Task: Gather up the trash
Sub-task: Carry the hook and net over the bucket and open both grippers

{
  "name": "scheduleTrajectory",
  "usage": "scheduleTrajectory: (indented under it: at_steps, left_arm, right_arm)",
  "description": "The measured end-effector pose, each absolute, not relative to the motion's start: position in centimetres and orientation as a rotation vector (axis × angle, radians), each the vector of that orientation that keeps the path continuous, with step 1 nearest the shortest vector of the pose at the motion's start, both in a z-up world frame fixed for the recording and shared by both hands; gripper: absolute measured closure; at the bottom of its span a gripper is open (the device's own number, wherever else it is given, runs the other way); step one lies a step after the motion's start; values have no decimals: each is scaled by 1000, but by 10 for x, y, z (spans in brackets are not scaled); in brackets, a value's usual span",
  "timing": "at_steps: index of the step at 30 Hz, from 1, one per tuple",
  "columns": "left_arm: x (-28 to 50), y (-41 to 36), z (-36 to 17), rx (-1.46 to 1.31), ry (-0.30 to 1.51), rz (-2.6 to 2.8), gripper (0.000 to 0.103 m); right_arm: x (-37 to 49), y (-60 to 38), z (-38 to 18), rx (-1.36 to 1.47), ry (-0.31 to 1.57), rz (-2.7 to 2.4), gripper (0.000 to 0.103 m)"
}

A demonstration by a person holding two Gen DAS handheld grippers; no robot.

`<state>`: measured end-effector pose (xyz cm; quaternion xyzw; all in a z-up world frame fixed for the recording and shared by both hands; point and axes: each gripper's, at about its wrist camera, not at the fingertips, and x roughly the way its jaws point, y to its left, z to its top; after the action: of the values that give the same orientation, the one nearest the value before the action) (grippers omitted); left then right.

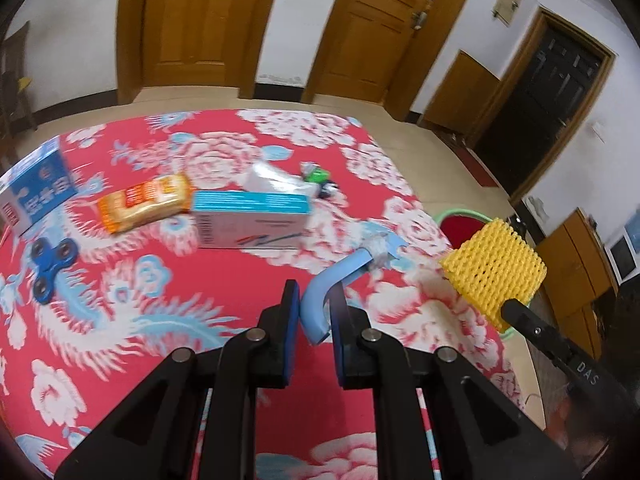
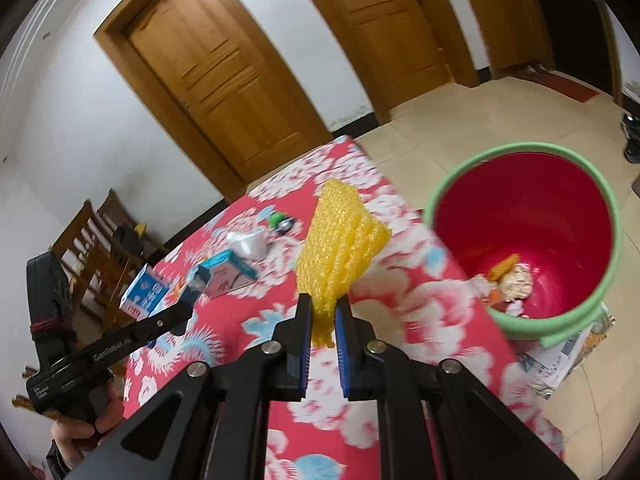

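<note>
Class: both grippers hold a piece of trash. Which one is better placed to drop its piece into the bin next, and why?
Right. The right gripper holds the yellow foam net near the table edge, with the red bin open just beside it. The left gripper, clamping the blue strip, sits farther back over the table.

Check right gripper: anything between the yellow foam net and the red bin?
Nothing visible. The right gripper holds the yellow foam net above the table's edge; the red bin stands on the floor just beyond it, mouth open, with only scraps at the bottom.
</note>
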<state>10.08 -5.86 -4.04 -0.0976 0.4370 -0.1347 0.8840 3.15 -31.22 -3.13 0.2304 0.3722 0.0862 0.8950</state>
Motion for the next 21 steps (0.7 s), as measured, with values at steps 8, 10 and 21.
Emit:
scheduleTrajectory:
  at_steps: [8,10,21]
  left_arm:
    - [102,-112,-41,-111,932,-373,89]
    - [102,-124,-41,-94,928,-395,89]
    - [115,-191,-49,1,937,-494,89]
  right_arm:
    - [23,-357,-38,540,762,94,90]
    - [21,-366,-39,550,761,73,90]
    - [18,-415,-56,592,765,-45,89]
